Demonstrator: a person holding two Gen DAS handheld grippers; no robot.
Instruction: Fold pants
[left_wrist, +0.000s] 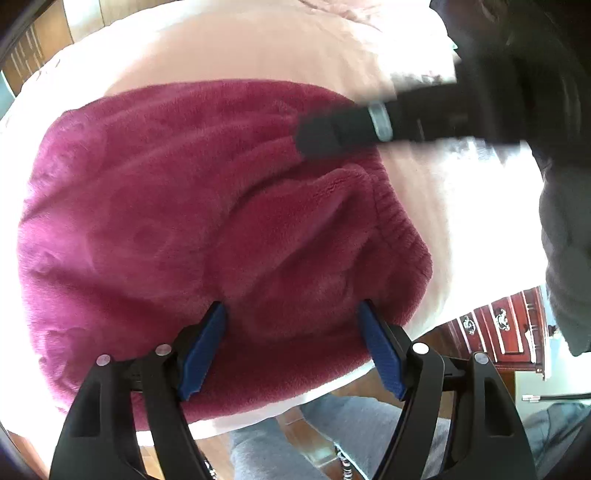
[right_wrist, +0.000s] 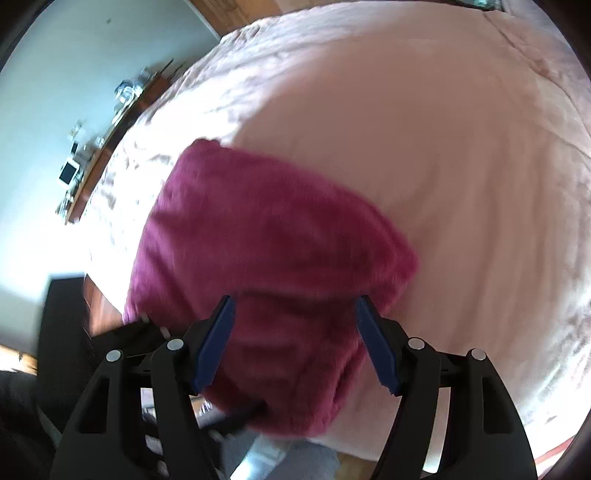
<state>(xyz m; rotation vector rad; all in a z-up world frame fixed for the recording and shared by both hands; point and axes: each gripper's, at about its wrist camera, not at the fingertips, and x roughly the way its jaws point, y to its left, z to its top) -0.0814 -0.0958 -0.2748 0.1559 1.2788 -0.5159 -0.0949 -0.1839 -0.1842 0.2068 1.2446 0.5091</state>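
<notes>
Honestly can't read a single thing here, no words, labels, brand marks or numbers anywhere in either view. The small bits on the far dresser (right_wrist: 96, 155) are way too tiny and blurry to tell if there's any print on them.

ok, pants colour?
Plain magenta-red fleece pants, no pattern; sharpest in the left wrist view.
</notes>
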